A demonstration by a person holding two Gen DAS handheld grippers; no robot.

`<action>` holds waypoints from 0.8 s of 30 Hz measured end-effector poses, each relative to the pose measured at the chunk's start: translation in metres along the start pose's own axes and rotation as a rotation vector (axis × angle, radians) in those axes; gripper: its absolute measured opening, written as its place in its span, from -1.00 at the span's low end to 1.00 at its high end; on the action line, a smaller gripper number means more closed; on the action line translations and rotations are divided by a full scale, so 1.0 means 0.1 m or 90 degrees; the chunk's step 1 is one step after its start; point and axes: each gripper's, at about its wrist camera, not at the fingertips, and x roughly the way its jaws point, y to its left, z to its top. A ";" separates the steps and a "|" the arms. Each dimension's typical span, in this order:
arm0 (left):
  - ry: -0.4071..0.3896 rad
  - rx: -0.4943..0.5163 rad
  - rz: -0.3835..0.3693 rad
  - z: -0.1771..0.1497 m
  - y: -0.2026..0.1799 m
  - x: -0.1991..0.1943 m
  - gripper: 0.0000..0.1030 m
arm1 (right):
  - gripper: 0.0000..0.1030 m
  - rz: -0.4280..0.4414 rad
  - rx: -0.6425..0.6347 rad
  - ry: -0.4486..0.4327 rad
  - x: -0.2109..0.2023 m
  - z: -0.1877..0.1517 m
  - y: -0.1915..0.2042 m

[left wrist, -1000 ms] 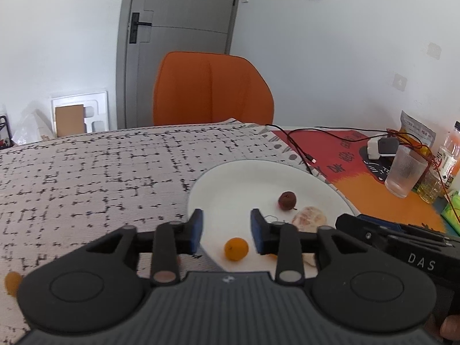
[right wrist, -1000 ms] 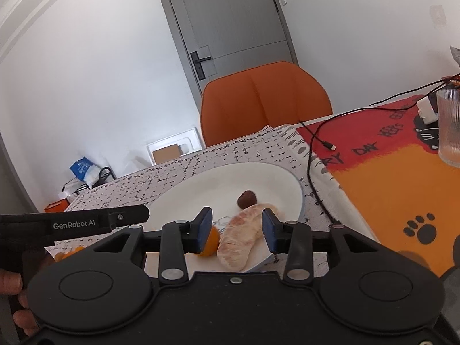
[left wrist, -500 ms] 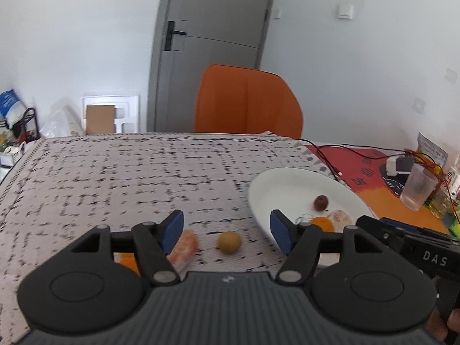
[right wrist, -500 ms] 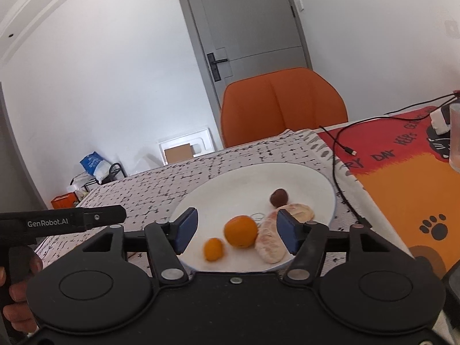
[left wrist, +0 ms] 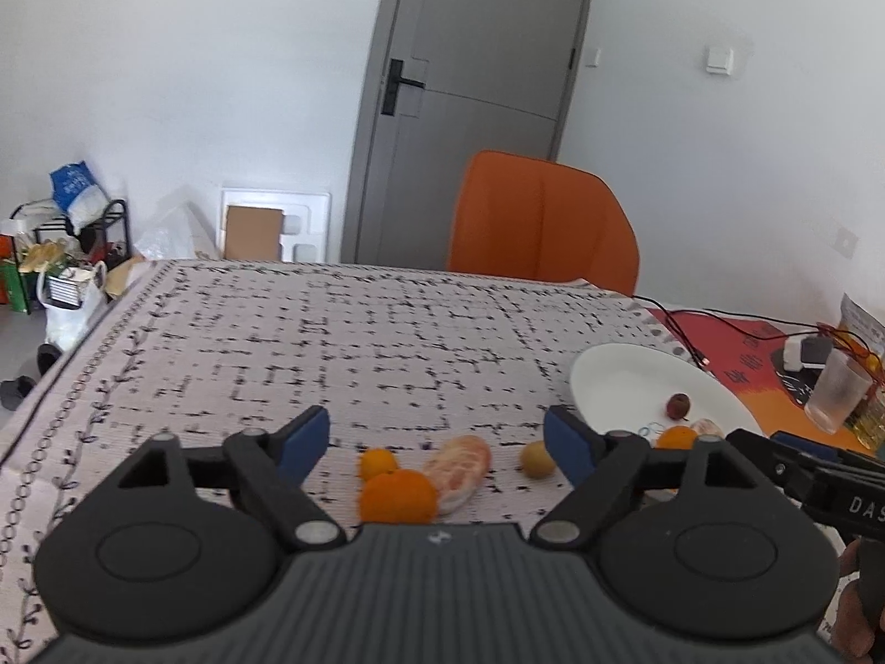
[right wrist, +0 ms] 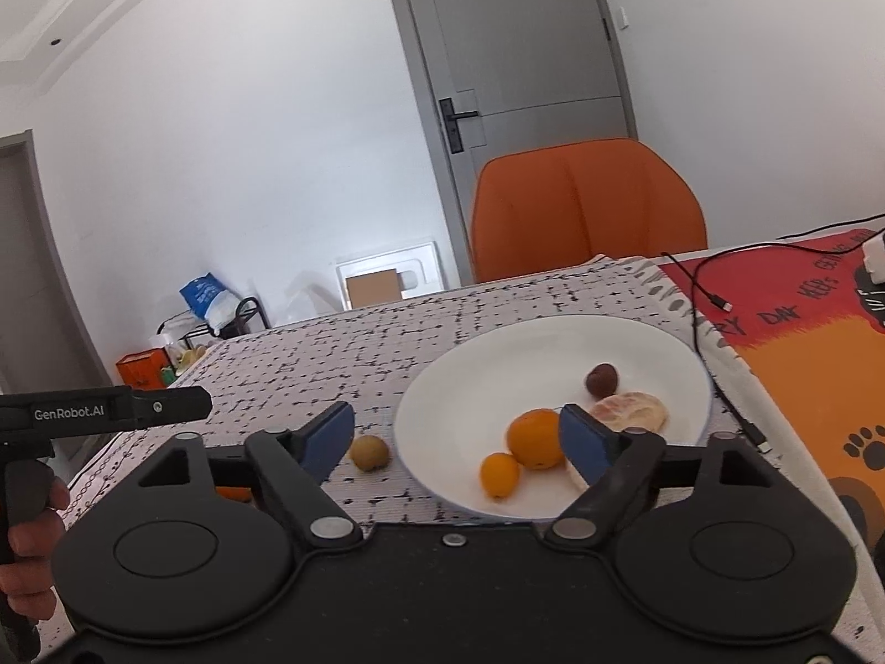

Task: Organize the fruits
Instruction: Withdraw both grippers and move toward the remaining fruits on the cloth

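Fruit split between cloth and plate, both grippers empty.

Left wrist view: left gripper has jaws wide apart, nothing between the pads. A second ago they were narrower and sat over the plate with a small orange between them; now the view has swung off the plate to the loose pile on the tablecloth. Straight ahead lie a big orange, a small orange just behind it, and a peeled segment touching the big one. A yellowish-brown fruit sits near the plate's left edge, still on the cloth. Plate is off to the right.

Right wrist view: right gripper is also wide apart and empty; a second ago it was much closer together around the peeled segment, so that piece is dropped. On the plate, near its front edge: orange, kumquat, peeled piece, dark brown fruit further back. The yellowish-brown fruit is just off the left rim.

Read: two deliveries done, four pieces left on the cloth. Left gripper looks lined up for the big orange next. Round fruit may roll when pinched.
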 end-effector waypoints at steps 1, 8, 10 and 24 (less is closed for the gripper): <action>-0.002 0.001 0.005 0.00 0.02 -0.02 0.68 | 0.73 0.004 0.000 -0.001 0.00 0.00 0.02; -0.013 -0.007 0.041 -0.01 0.25 -0.17 0.74 | 0.93 0.030 0.009 0.006 0.05 -0.01 0.13; -0.014 -0.013 0.050 -0.01 0.31 -0.19 0.74 | 0.95 0.034 0.009 0.011 0.07 -0.02 0.15; -0.006 -0.030 0.070 -0.14 0.61 -0.26 0.74 | 1.00 0.066 0.005 0.033 0.16 -0.07 0.32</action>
